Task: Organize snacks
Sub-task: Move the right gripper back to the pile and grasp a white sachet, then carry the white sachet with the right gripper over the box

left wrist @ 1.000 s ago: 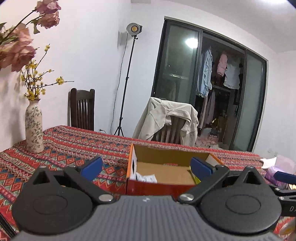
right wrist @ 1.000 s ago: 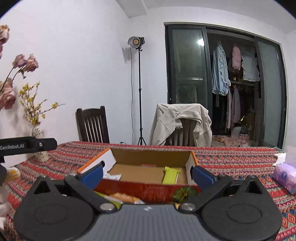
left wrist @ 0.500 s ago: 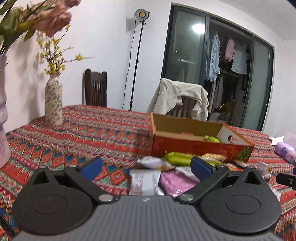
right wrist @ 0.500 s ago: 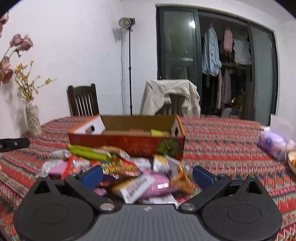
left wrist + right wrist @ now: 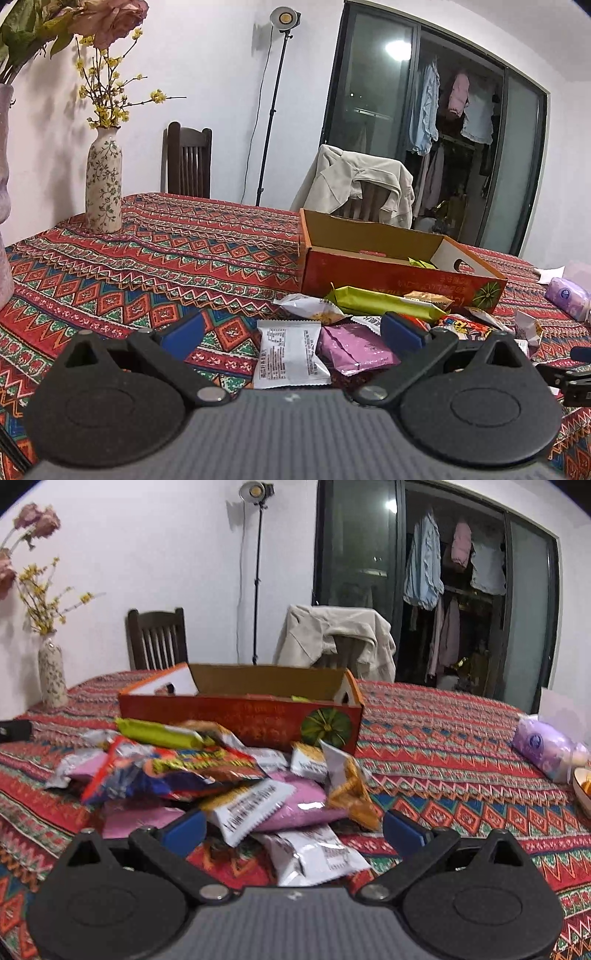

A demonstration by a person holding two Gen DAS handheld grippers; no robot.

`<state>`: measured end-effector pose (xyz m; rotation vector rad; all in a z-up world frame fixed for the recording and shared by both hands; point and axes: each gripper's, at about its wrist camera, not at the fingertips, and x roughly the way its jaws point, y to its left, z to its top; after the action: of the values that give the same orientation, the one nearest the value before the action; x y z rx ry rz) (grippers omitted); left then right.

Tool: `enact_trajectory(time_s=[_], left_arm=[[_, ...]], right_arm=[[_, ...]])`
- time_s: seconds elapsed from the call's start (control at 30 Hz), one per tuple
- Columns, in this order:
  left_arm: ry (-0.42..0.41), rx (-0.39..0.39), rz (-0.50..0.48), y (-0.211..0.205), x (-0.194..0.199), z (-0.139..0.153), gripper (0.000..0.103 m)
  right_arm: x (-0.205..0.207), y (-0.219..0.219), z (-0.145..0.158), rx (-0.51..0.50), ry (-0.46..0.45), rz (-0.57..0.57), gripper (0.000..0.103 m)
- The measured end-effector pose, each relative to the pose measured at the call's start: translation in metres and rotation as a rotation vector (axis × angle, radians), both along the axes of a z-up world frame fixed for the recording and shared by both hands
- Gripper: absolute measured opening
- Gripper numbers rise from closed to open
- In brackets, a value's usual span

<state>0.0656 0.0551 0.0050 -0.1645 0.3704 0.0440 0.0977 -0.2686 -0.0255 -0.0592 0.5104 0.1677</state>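
We see a table (image 5: 155, 258) under a patterned red cloth, with an open cardboard box (image 5: 240, 710) at mid table and a heap of snack packets (image 5: 207, 771) just in front of its near wall; a few packets already lie inside the box.

Handling, as we judge it: the packets are light, soft, crinkly film, likely slippery and easy to crush, and the overlapping ones may drag neighbours along. We would pinch a flat sealed edge or a corner, not the puffed middle.

- Long green bar (image 5: 384, 301) lies against the box front, on top of the heap, and looks easy to take by one end.
- Pink packet (image 5: 354, 349) sits near, just right of a white packet (image 5: 290, 352).

Left gripper (image 5: 291, 332): fingers spread wide, empty, white and pink packets lying in the gap ahead, no contact that we can see.

Right gripper (image 5: 293, 829): its jaws have just been closing a little but stand wide, nothing pinched; a white packet (image 5: 247, 805) and the pink one lie between them, not pressed.
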Motion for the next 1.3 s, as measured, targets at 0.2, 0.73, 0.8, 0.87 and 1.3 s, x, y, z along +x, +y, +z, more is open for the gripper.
enact_trajectory(time_s=[0.2,0.73,0.8,0.87,1.3], left_arm=[[0.006,-0.005,0.005,0.001,0.0,-0.001,0.103],[0.044,-0.004,0.013,-0.002,0.002,-0.005,0.103],[0.049,-0.004,0.013,-0.003,0.004,-0.005,0.103],[0.052,-0.004,0.009,-0.004,0.005,-0.005,0.103],[0.143,0.019,0.033,-0.01,0.039,-0.01,0.103]], right_arm=[[0.016,-0.015,-0.015,0.006,0.084,0.013,0.082],[0.013,-0.019,-0.019,0.051,0.074,0.088,0.039],[0.004,-0.022,-0.012,0.057,0.035,0.077,0.039],[-0.004,-0.025,-0.003,0.061,-0.007,0.068,0.039],[0.021,-0.018,0.03,0.107,-0.146,0.052,0.039]])
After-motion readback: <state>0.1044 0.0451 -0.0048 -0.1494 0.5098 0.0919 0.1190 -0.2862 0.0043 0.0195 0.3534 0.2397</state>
